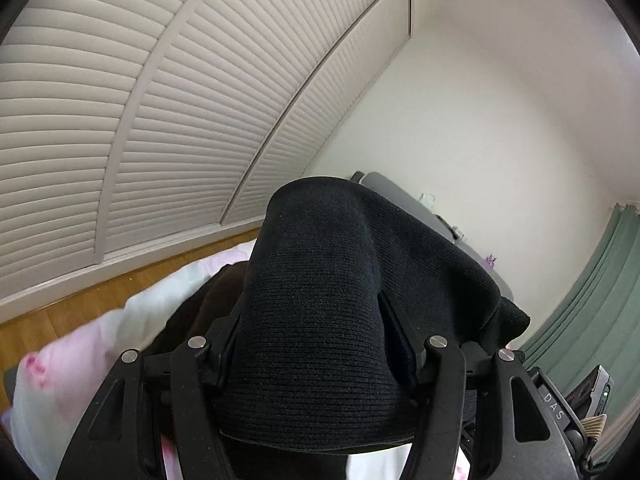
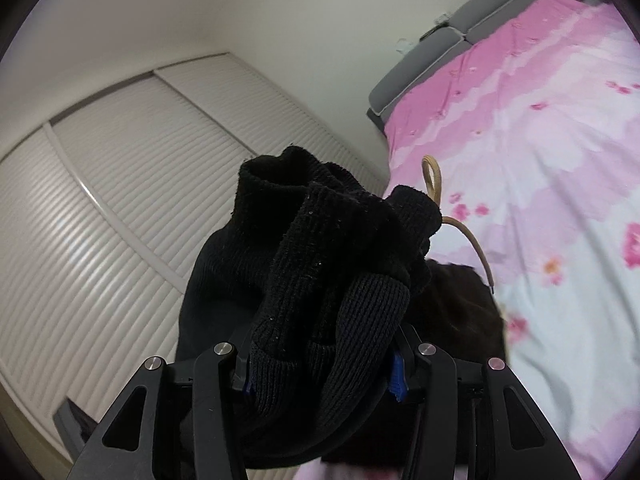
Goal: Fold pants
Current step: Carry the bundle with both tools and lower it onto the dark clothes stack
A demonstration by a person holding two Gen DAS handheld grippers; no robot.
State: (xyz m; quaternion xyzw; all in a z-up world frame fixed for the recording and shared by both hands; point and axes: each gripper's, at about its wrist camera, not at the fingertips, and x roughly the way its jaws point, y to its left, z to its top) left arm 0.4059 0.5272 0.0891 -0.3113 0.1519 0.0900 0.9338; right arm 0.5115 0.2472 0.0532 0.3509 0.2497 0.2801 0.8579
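Observation:
The pants are black ribbed knit. In the left wrist view a smooth fold of them (image 1: 320, 292) drapes over my left gripper (image 1: 316, 344), which is shut on the cloth; its fingertips are hidden under it. In the right wrist view a bunched part of the pants (image 2: 320, 264) sits between the fingers of my right gripper (image 2: 320, 352), which is shut on it. A beige drawstring (image 2: 434, 184) loops out beside the bunch. More black cloth (image 2: 460, 304) hangs lower toward the bed. Both grippers are raised above the bed.
A bed with a pink floral cover (image 2: 520, 160) and grey headboard (image 2: 424, 56) lies to the right. White louvred closet doors (image 1: 160, 100) stand behind, with wood floor (image 1: 80, 304) below. A green curtain (image 1: 592, 288) hangs at the right.

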